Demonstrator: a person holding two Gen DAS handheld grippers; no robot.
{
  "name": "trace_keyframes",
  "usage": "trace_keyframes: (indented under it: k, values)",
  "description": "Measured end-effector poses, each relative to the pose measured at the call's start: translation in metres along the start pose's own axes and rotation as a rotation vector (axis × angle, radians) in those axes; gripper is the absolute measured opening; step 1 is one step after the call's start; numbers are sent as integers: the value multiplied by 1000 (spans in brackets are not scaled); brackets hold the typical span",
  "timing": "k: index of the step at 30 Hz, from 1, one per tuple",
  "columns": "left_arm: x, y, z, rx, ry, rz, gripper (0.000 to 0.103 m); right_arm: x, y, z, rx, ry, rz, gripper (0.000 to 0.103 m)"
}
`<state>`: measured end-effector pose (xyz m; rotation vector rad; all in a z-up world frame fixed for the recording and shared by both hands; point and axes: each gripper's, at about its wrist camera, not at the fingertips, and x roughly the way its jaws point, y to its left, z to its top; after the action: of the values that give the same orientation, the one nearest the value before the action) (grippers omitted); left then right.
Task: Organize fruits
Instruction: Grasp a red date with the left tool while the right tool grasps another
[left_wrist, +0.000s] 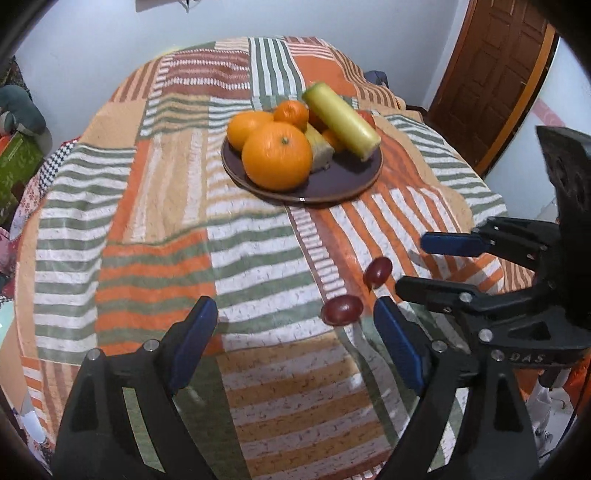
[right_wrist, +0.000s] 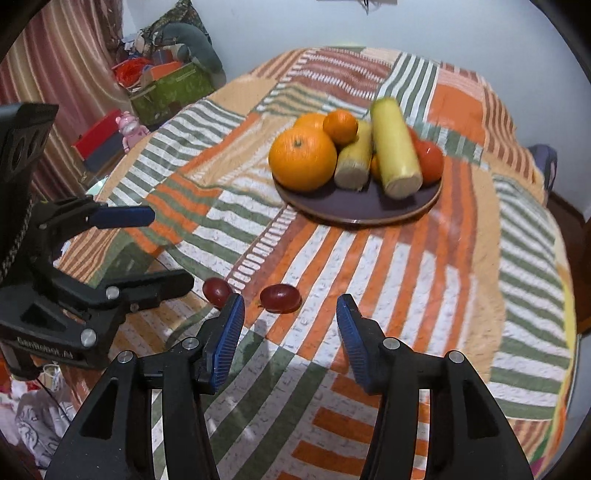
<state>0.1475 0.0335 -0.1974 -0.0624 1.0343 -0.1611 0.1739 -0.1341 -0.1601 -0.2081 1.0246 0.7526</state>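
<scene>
Between the wide-spread fingers of the left gripper (left_wrist: 295, 325) lies striped cloth only; the near grape (left_wrist: 342, 309) sits just inside its right pad, untouched. Beside it the right gripper (right_wrist: 290, 319) stands partly open and empty, the far grape (right_wrist: 279, 298) just ahead. Farther off, the plate (right_wrist: 354, 210) holds oranges.

The plate (right_wrist: 354, 210) looks smooth and glossy, dark brown; under it lies a matt woven striped cloth (right_wrist: 406, 280). Just before the plate, two grapes (right_wrist: 279, 298) shine (thin skins). Behind it, a panelled wooden door (left_wrist: 491, 74)
</scene>
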Motion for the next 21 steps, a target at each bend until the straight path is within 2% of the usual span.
trace_keyframes:
  k: [2,5,7,10,12,21]
  values:
    - [3,-1,-2,-1,9,-19,85,7,-1,0,2,16,21,48]
    - [11,-3,-5,3,33,-49,70,14,0,-2,-6,31,32,46]
    - [16,-5,-7,9,52,-66,60,19,0,-2,-13,43,41,38]
    - [24,-10,-8,25,75,-78,48,23,0,-1,-26,42,50,33]
    - [26,-13,-9,36,67,-83,47,23,1,-1,-30,62,75,29]
    - [33,-23,-1,60,63,-93,34,19,-4,3,-40,32,69,26]
